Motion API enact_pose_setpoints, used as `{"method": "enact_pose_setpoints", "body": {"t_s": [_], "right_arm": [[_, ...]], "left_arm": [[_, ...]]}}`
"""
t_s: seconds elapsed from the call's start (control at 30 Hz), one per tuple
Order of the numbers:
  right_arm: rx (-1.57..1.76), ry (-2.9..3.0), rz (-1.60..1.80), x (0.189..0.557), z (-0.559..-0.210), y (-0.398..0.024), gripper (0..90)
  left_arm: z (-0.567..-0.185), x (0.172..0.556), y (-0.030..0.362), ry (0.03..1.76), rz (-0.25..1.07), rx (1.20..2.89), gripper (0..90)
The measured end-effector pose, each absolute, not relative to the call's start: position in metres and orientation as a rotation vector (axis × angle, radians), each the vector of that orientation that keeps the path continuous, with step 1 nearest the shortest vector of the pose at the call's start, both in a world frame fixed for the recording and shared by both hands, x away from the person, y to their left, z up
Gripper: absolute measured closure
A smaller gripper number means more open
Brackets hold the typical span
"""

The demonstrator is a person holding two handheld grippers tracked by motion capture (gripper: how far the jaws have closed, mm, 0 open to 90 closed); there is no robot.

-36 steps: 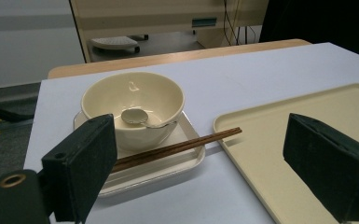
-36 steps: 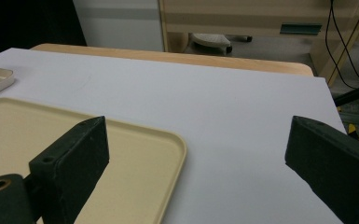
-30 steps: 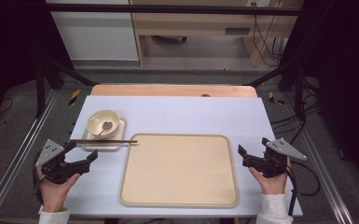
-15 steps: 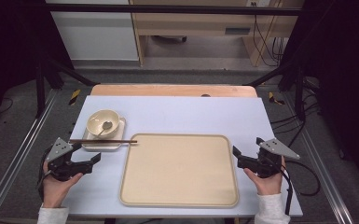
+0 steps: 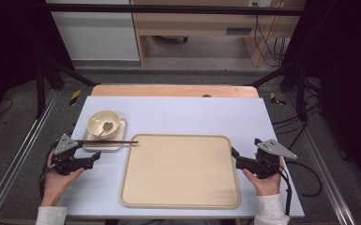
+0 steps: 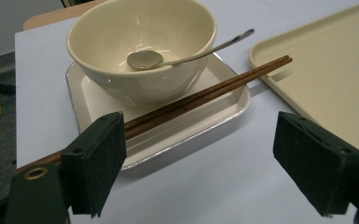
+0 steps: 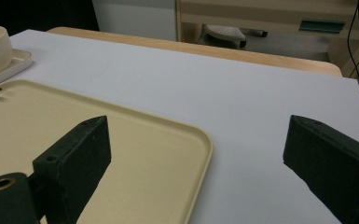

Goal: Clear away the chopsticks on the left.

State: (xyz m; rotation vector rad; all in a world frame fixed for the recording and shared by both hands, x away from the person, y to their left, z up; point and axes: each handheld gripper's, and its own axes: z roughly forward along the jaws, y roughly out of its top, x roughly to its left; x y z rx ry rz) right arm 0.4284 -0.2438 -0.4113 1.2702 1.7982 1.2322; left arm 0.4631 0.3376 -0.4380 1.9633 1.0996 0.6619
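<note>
- Left gripper (image 5: 90,161): a black two-fingered tool held in the person's left hand (image 5: 58,180) at the near left of the bench (image 5: 187,112). Its fingers (image 6: 98,163) stand wide apart and hold nothing.
- Pair of dark brown wooden chopsticks (image 6: 205,93): it lies across the near rim of the small white square plate (image 6: 191,126), with the tips reaching out toward the tray. In the left gripper view the handle end passes just behind the left finger; whether the two touch cannot be told.
- Cream ceramic bowl (image 5: 103,123): it stands on the white plate at the left of the bench, and a metal spoon (image 6: 144,59) rests inside it, its handle leaning over the rim.
- Large beige rectangular plastic tray (image 5: 180,171): it lies flat on the middle of the pale blue bench cover, just beside the plate. Nothing rests on it apart from the chopstick tips, which overhang its far left corner.
- Right gripper (image 5: 235,157): held in the person's right hand (image 5: 265,180) beside the right edge of the tray. Its fingers (image 7: 74,158) are spread apart and empty; in the right gripper view one finger hangs over the tray's corner and the other over the bare bench cover.
</note>
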Motion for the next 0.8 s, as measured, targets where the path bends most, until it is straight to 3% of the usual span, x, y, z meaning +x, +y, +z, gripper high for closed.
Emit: {"method": "enact_pose_setpoints", "body": {"t_s": [0.47,0.8], "right_arm": [[1.268,1.811,1.214,0.43,-0.413,-0.242,9.0],[1.261,1.817,1.219,0.429,-0.412,-0.242,9.7]], "left_arm": [[-0.452,0.493,0.34,1.107,0.643,2.054,30.3],[-0.46,0.502,0.343,1.126,0.676,2.022,43.7]]}}
